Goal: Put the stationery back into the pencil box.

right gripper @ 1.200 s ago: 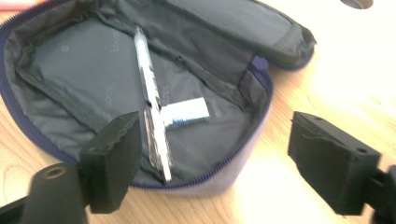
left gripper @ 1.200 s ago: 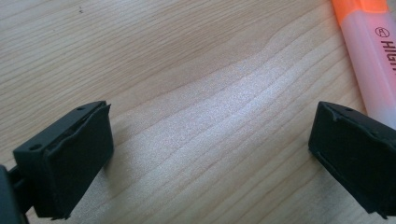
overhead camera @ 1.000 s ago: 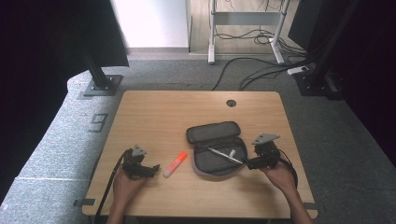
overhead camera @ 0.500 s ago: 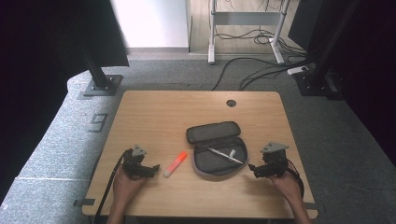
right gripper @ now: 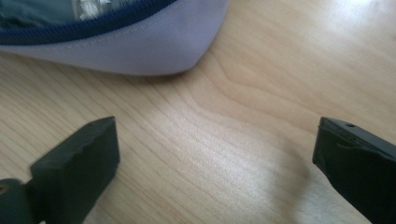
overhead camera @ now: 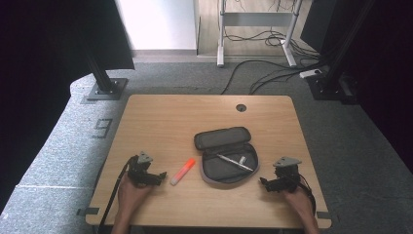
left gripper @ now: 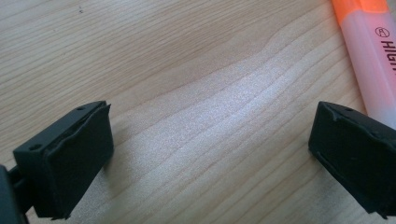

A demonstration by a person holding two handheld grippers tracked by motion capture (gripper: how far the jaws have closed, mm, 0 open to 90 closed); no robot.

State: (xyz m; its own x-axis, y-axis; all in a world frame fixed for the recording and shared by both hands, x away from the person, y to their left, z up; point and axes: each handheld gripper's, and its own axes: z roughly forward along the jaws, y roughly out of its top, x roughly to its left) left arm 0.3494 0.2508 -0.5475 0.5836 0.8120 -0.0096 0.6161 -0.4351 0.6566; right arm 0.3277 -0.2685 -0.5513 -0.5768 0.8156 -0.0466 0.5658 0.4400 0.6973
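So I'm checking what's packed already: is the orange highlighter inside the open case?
No, the highlighter lies on the bare table, left of the case and apart from it.

This looks like an office or lab room set up for recording. A plain wooden tabletop (overhead camera: 160, 117) with a cable hole (overhead camera: 241, 107) stands on grey carpet (overhead camera: 58, 161). Beyond the tabletop, loose cables (overhead camera: 263, 73) run across the floor to a power strip (overhead camera: 311, 74), beside the metal legs of another desk (overhead camera: 221, 34). Black stands on base plates (overhead camera: 104, 90) flank the tabletop, and a "9" (overhead camera: 102, 127) is taped to the carpet left of it.
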